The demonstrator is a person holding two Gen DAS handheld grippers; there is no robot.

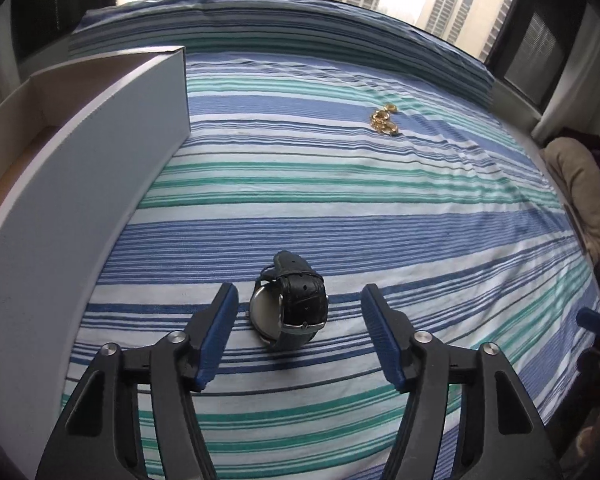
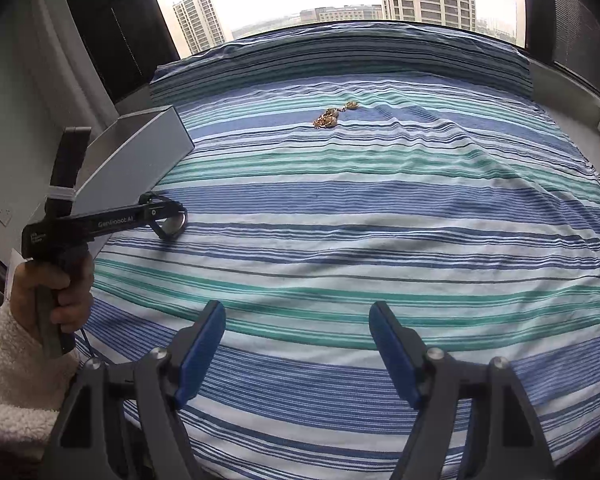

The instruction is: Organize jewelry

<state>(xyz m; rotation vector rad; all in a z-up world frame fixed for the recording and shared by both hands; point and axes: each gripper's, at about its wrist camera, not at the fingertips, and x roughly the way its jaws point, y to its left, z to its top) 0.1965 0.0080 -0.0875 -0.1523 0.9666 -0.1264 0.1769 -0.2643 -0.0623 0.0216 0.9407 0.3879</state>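
A black leather-strap watch (image 1: pixel 290 304) lies on the striped bedsheet, between and just ahead of the fingertips of my left gripper (image 1: pixel 300 294), which is open around it without touching. In the right wrist view the left gripper (image 2: pixel 168 220) shows at the left with the watch (image 2: pixel 176 222) at its tip. A gold chain bracelet (image 1: pixel 385 119) lies far ahead to the right; it also shows in the right wrist view (image 2: pixel 332 117). My right gripper (image 2: pixel 298 312) is open and empty above the sheet.
A white open box (image 1: pixel 100 152) stands at the left on the bed, also seen in the right wrist view (image 2: pixel 140 160). The striped sheet (image 1: pixel 340 208) covers the bed. A window runs behind. A beige cushion (image 1: pixel 580 184) sits at the right.
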